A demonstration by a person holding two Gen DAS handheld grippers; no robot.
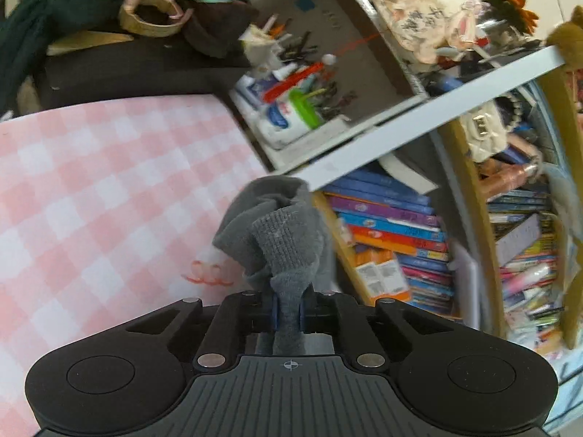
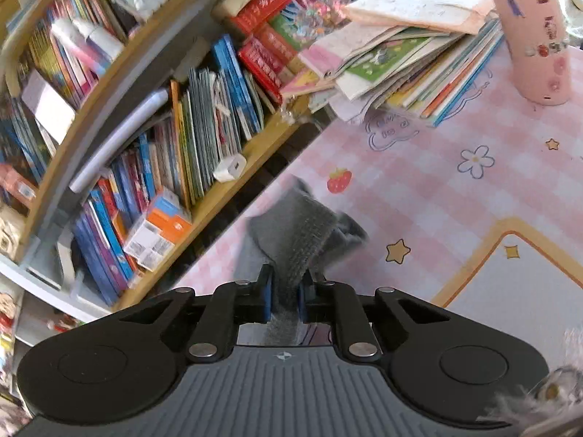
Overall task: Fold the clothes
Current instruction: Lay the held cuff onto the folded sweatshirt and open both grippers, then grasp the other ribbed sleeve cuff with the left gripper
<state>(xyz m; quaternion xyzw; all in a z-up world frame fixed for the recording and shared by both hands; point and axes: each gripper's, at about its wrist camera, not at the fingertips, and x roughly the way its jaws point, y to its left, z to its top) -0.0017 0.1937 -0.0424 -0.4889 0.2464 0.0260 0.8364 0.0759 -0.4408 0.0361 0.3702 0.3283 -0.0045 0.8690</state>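
Left wrist view shows my left claw (image 1: pixel 288 309) pinched tight on a bunched edge of the grey knit garment (image 1: pixel 280 233), which rises straight out of the blue pads toward the middle of the frame and folds over itself there. It hangs clear of the pink checked table (image 1: pixel 109 167) that fills the left half of the frame, with the bookshelf (image 1: pixel 400 225) crowding the right.

Right wrist view gives the mirror case: my right claw (image 2: pixel 286 298) is closed on a ribbed band of the same grey cloth (image 2: pixel 298 225), which runs up and away from the pads toward the centre, over the table edge, with the shelf of books at upper left and a pink cylinder (image 2: pixel 532 32) standing at upper right.

So each claw has its own corner, the cloth lies dead ahead of both, and its long axis, I judge, runs between my two hands. Both claws tip downward toward the table. Next I likely need to spread the two corners apart and lay the cloth flat on the checked surface.
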